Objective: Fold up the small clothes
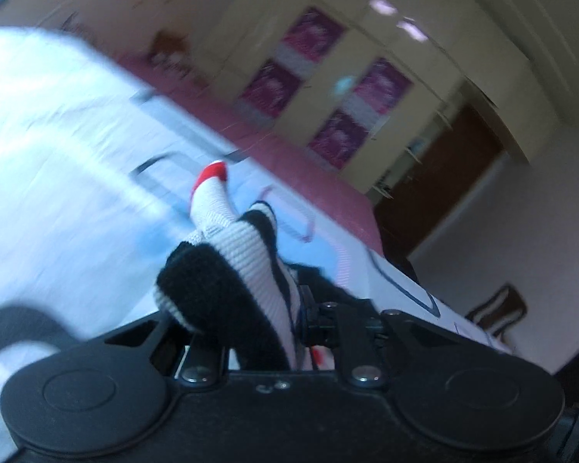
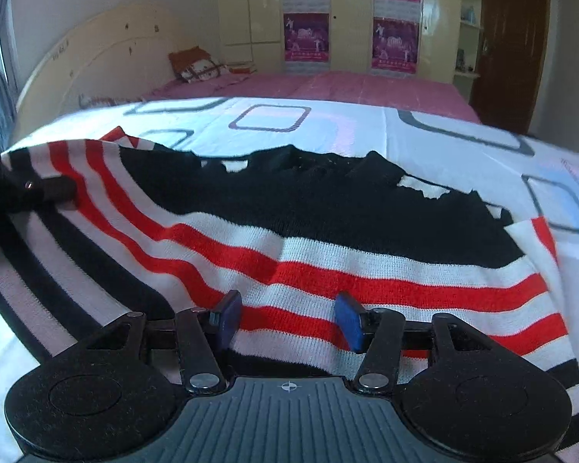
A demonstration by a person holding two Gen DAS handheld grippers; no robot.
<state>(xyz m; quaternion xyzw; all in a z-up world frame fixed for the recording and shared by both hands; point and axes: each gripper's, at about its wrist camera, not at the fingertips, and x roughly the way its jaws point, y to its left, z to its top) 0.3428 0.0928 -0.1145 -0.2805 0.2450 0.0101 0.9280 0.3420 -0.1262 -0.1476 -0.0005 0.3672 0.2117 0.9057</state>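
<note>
Bedroom setting, with a cream wardrobe [image 2: 251, 11] carrying purple posters [image 2: 307, 36] at twelve o'clock and a brown door [image 2: 515, 46] off at one. Closer in comes the bed [image 2: 328, 131], white cover with grey squares, and spread across it is the striped sweater [image 2: 289, 231]: black across the top, red and white bands below, then black and white bands at the near hem. Its long run goes nine to three across the right wrist view.

Right gripper [image 2: 287, 320] sits low at six o'clock with its blue pads [image 2: 349, 322] parted, hanging just above the red and white bands, nothing pinched between them. Released, then, and square on to the near edge.

Over at nine o'clock in that same view, the left gripper [image 2: 38, 193] shows as a dark shape at the sweater's left edge. Its own camera, tilted and blurred, has the left gripper [image 1: 266, 308] clenched on a bunched fold of sweater [image 1: 231, 270] with cloth piled right up between the fingers, a red and white part sticking out past it toward twelve.

So the left hand has the cloth and the right is free. My read: the fold turns on that left edge being carried across toward three o'clock, along the garment's long axis, while the right steadies the near hem
</note>
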